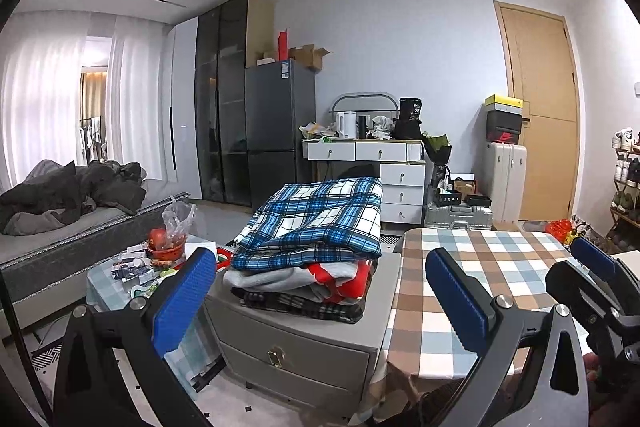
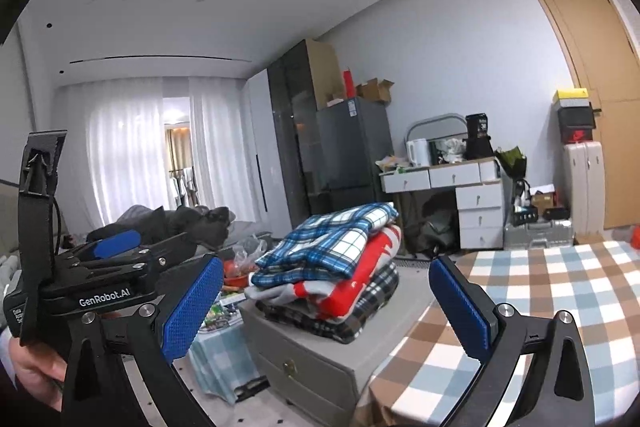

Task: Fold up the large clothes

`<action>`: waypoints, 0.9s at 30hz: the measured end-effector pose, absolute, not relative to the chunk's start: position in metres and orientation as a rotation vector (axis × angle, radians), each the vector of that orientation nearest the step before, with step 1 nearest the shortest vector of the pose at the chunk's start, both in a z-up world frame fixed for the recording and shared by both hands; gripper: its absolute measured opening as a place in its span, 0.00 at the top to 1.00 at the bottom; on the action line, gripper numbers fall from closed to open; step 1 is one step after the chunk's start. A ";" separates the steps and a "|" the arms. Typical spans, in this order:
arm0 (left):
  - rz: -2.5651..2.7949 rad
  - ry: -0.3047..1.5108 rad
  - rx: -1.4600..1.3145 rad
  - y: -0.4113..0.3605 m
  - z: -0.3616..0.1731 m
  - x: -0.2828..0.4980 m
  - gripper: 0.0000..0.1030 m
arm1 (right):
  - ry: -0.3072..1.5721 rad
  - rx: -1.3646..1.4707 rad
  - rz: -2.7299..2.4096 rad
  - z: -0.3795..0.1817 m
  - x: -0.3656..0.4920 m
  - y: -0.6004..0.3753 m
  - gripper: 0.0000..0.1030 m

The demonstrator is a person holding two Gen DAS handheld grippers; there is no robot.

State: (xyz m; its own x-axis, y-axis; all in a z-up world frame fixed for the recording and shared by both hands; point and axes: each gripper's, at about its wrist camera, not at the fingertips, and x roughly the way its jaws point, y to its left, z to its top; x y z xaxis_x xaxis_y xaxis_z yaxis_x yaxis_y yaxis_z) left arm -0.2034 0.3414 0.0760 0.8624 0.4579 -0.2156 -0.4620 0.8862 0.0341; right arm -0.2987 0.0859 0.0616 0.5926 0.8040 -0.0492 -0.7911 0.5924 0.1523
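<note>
A stack of folded clothes sits on a grey nightstand (image 1: 288,343). On top lies a blue and white plaid garment (image 1: 316,219), also in the right wrist view (image 2: 332,243). Under it lie a red and grey garment (image 1: 340,279) and a dark plaid one (image 1: 304,305). My left gripper (image 1: 320,295) is open and empty, held in front of the stack. My right gripper (image 2: 324,307) is open and empty too; it shows at the right edge of the left wrist view (image 1: 592,263). The left gripper shows at the left of the right wrist view (image 2: 116,247).
A table with a brown, blue and white checked cloth (image 1: 480,283) stands right of the nightstand. A low table with fruit and clutter (image 1: 160,259) stands to its left, a bed with dark bedding (image 1: 68,195) beyond. A fridge (image 1: 276,123), white drawers (image 1: 400,183) and suitcases (image 1: 504,179) line the back wall.
</note>
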 end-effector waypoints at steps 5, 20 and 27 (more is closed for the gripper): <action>0.479 0.231 -0.027 0.342 0.078 -0.204 0.01 | 0.116 0.121 0.940 0.062 -0.300 0.087 0.00; 0.489 0.230 -0.042 0.346 0.081 -0.204 0.01 | 0.114 0.111 0.952 0.061 -0.305 0.090 0.00; 0.486 0.232 -0.034 0.344 0.082 -0.204 0.01 | 0.114 0.109 0.950 0.061 -0.304 0.091 0.00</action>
